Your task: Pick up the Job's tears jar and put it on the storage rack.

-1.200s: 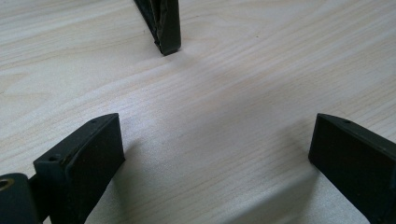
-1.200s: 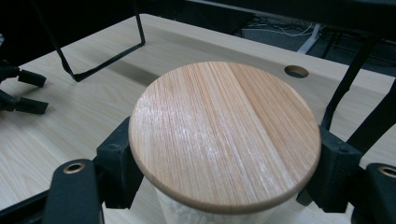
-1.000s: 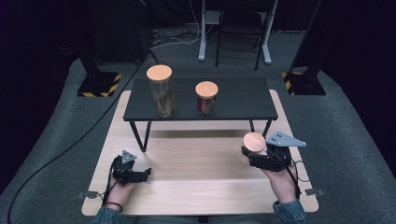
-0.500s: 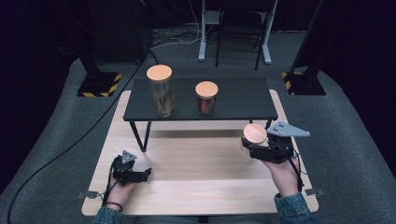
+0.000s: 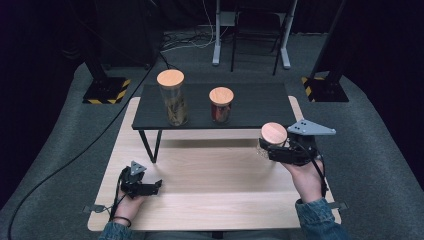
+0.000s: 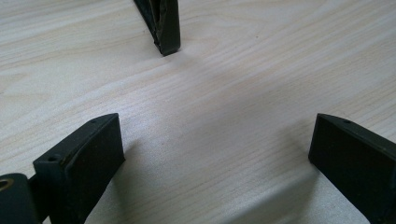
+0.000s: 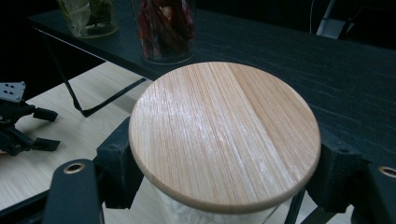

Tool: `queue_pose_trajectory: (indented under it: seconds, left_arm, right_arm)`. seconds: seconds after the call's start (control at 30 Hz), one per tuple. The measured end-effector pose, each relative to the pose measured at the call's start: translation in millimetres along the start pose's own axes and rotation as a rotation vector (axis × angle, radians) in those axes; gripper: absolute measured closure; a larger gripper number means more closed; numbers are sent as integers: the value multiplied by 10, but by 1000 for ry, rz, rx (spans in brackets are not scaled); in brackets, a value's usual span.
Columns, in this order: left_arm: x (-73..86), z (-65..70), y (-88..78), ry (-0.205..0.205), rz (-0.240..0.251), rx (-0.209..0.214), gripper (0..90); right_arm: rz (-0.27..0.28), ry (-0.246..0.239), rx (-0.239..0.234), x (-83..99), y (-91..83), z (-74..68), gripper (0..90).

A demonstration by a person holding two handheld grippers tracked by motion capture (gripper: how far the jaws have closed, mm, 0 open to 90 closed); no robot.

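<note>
A glass jar with a round wooden lid (image 5: 274, 134) is clamped between the two black jaws of the right gripper (image 5: 280, 150), just below the lid, and is held in the air above the right part of the light wooden table (image 5: 210, 200), close to the front edge of the black raised shelf (image 5: 260, 102). In the right gripper view, the lid (image 7: 224, 135) is seen from above, and whitish contents are visible under it. On the shelf, a tall jar (image 5: 173, 97) and a shorter jar with red contents (image 5: 220, 105) are stood side by side, each capped with a wooden lid. The left gripper (image 5: 150, 188) is rested low over the near left part of the table, its jaws spread wide around bare wood.
</note>
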State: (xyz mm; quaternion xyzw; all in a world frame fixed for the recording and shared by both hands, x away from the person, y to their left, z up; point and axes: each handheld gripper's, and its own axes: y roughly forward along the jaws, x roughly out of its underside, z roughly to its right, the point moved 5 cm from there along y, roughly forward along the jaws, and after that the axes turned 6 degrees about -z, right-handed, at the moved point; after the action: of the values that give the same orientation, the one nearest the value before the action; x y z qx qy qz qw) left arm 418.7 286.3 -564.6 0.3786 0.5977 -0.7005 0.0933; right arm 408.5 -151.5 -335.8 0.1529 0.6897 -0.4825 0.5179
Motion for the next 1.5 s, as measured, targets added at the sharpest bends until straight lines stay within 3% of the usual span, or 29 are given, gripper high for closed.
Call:
queue_pose_trajectory:
  seconds: [0.73,1.5]
  left_arm:
    - [-1,1,0,2,-1,1,27]
    - [0,2,0,-1,-1,1,26]
  right_arm:
    - [11,-22,6,-447,46,29,252]
    - [-24,-14,49,-683,311,179,252]
